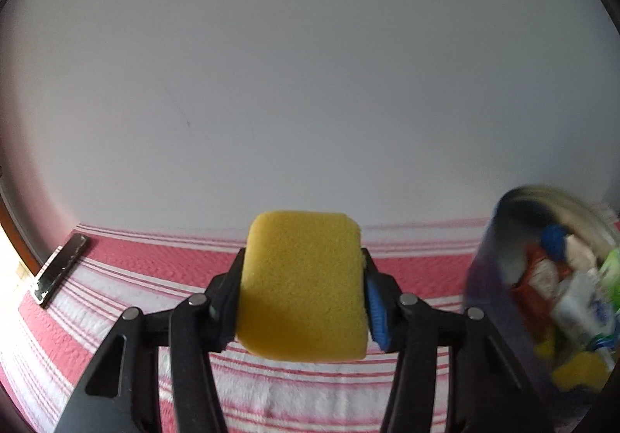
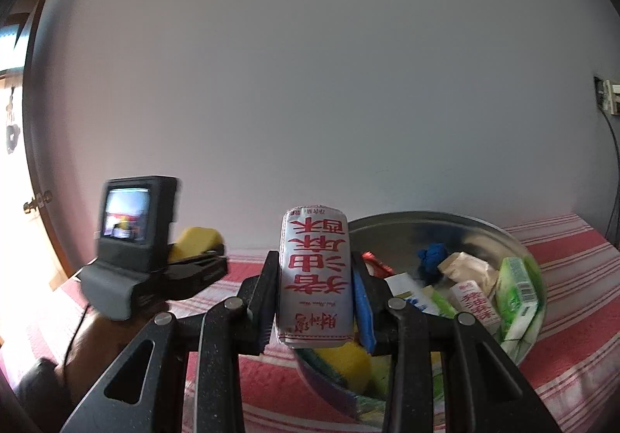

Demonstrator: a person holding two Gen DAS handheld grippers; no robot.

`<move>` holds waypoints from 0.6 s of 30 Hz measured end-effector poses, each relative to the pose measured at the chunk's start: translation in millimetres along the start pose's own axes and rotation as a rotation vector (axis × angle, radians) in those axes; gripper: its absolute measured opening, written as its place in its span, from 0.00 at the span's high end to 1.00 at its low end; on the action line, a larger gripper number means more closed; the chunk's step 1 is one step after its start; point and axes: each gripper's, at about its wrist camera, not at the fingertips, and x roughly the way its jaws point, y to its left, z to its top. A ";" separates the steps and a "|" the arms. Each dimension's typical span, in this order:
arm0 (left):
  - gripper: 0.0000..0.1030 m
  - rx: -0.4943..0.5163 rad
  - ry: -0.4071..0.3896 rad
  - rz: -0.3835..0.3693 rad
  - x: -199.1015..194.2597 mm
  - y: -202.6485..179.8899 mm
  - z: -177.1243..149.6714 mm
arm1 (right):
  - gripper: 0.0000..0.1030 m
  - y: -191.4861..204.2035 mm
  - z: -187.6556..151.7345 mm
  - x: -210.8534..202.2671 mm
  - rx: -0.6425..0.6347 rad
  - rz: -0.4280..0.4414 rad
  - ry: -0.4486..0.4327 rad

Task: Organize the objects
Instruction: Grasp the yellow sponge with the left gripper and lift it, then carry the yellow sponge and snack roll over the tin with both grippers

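Observation:
My left gripper (image 1: 304,291) is shut on a yellow sponge (image 1: 302,283) and holds it above the red and white striped cloth (image 1: 271,382). My right gripper (image 2: 314,287) is shut on a white packet with red characters (image 2: 314,278), held upright just in front of a metal bowl (image 2: 438,225). The bowl holds several items: a blue lump (image 2: 432,254), a green carton (image 2: 517,291), white packets and a yellow sponge (image 2: 347,361). The bowl also shows blurred at the right of the left wrist view (image 1: 542,289). The left gripper with its sponge shows in the right wrist view (image 2: 197,239).
A dark flat bar (image 1: 60,268) lies on the cloth at the far left by a wooden frame. A plain white wall stands behind the table. A wall socket with a cable (image 2: 608,95) is at the far right.

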 end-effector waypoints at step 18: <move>0.49 0.016 -0.143 -0.084 -95.2 -54.0 5.9 | 0.64 -67.4 24.8 -16.7 0.060 -0.152 -0.094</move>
